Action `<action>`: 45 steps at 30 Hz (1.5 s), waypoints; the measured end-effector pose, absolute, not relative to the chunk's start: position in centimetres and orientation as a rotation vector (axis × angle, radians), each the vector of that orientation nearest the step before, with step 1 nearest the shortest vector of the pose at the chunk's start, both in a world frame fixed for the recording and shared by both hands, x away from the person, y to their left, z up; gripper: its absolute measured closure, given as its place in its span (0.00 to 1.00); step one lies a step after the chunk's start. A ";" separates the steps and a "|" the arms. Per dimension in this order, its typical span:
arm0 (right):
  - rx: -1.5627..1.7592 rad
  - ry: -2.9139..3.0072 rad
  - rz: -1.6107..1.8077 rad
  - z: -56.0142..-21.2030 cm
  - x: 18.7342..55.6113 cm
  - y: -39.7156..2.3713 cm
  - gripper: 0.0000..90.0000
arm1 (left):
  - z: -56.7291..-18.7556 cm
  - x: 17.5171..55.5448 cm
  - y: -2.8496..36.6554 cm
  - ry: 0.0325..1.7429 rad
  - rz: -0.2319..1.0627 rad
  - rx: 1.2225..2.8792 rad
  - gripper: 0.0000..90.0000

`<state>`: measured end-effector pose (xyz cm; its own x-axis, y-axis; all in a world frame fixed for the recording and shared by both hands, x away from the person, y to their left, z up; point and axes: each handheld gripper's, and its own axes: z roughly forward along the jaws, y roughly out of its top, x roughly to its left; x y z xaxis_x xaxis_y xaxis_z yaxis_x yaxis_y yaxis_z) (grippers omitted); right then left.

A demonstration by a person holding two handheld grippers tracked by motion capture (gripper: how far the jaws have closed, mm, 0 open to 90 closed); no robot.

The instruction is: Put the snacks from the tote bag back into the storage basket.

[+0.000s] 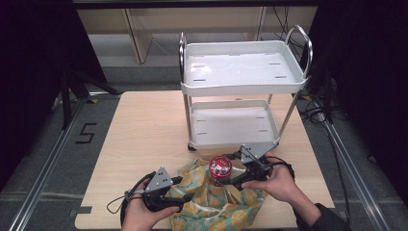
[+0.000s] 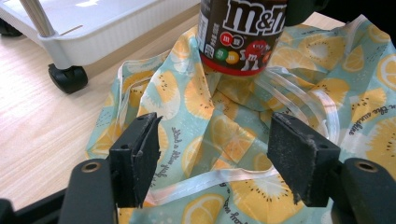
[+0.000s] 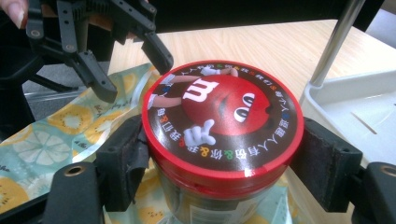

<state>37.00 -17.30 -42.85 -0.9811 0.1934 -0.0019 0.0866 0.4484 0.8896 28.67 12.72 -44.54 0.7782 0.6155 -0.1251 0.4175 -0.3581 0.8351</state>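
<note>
Bag [image 1: 216, 204] of lemon-print plastic lies crumpled at the table's [image 1: 144, 130] near edge, with the left gripper [image 1: 179, 188] at about 9 o'clock of it, jaws spread wide over a fold and gripping nothing. At the bag's 12 o'clock the right gripper [image 3: 219, 163] clamps the candy jar [image 3: 223, 126] just under its red lid. Risks, as judged: the smooth jar may slip or tilt in the pads, and the bag's loose mouth may collapse if the left jaws close on one layer alone. The left gripper view shows the jar's label and its base above the bag [image 2: 233, 140]; the high view shows the white cart [image 1: 240, 86] at 12 o'clock.
</note>
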 end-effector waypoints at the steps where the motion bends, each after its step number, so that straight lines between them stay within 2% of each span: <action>1: 0.255 2.594 1.571 -42.7 37.0 -17.4 0.29 | -44.6 28.7 12.7 0.778 0.255 1.994 0.37; 45: 0.328 2.478 1.574 -40.5 39.8 -17.2 0.29 | -44.5 28.8 13.0 0.765 0.278 1.990 0.37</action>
